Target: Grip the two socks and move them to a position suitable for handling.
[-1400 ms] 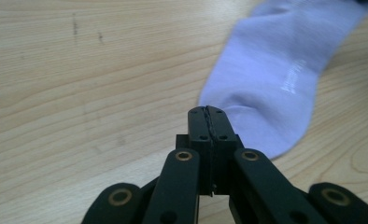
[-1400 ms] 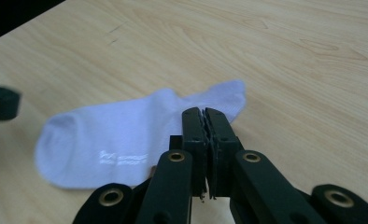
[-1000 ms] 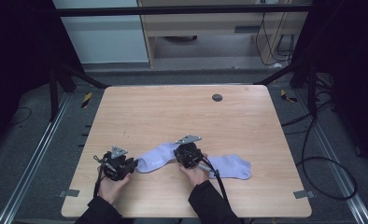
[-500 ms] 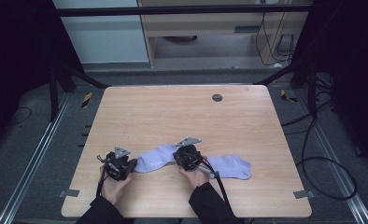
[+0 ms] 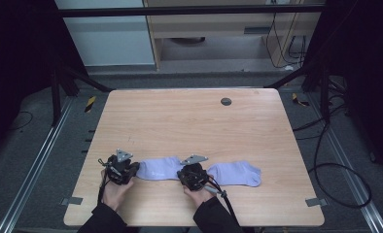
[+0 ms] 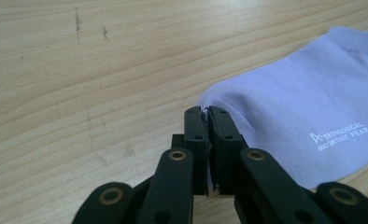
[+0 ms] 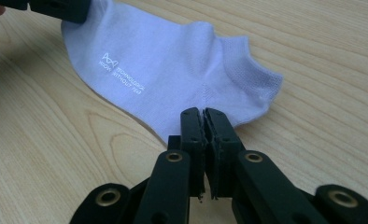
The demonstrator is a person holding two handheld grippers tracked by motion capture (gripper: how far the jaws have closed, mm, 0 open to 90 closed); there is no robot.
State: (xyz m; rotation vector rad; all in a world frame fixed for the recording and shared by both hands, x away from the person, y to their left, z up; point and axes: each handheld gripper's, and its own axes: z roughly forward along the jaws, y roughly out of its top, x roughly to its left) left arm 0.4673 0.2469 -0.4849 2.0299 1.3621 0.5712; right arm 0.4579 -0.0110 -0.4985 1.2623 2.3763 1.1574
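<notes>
Two lavender ankle socks lie side by side near the table's front edge. The left sock (image 5: 158, 169) stretches flat between my grippers; white lettering shows on it (image 6: 313, 116) (image 7: 173, 70). My left gripper (image 5: 132, 170) (image 6: 205, 111) is shut on its toe end. My right gripper (image 5: 181, 174) (image 7: 203, 112) is shut on its lower edge by the heel, below the cuff. The left gripper's black jaws (image 7: 56, 9) hold the far end in the right gripper view. The right sock (image 5: 235, 173) lies flat just right of my right gripper, untouched.
The light wooden table (image 5: 189, 121) has a small dark round cap (image 5: 225, 101) near its far edge. The person's hands and dark sleeves come in over the front edge. Black frame legs and cables stand on the floor around the table.
My right gripper has moved toward the front edge with the sock's cuff end, so the left sock now lies straighter. The left gripper has barely shifted.
</notes>
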